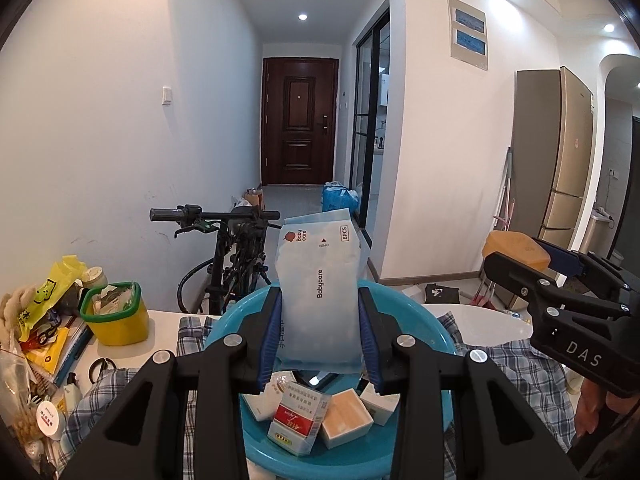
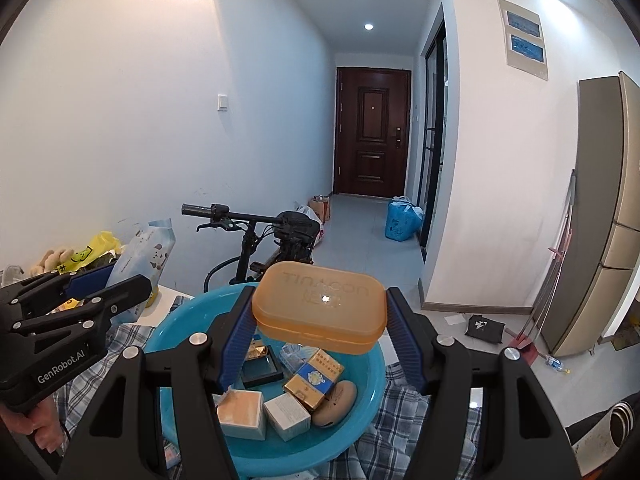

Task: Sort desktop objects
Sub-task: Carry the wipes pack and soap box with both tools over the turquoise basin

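— Soft, pale-blue plastic is what is clamped in the left gripper [image 1: 320,344]: a flat wipes pack [image 1: 318,292] with a crinkled sealed top, held upright between the ribbed blue pads [image 1: 269,340].

— And where is it held?

— Above the basin [image 1: 424,316], a round, glossy turquoise plastic bowl resting on a checked cloth [image 1: 532,372].

— What is gripped on the right?

— A translucent orange case [image 2: 320,312], rounded at the corners, with raised lettering on its lid and a seam running round the middle. It is pinched at both ends by the right gripper [image 2: 320,344] and is held level over the same basin [image 2: 368,364].

— What is lying in the basin?

— Mostly small cardboard boxes. A red-and-white carton [image 1: 298,420] and a tan-topped box [image 1: 347,416] are seen from the left wrist. From the right wrist, a gold-and-blue box [image 2: 314,376], a smooth brown oval object [image 2: 336,402] and a flat black square case [image 2: 262,366] are seen.

— Anything beside it?

— A yellow tub with a green rim [image 1: 116,314] is stuffed with paper packets, standing on the white tabletop [image 1: 164,328] to the left, next to a crumpled yellow bag [image 1: 50,292].
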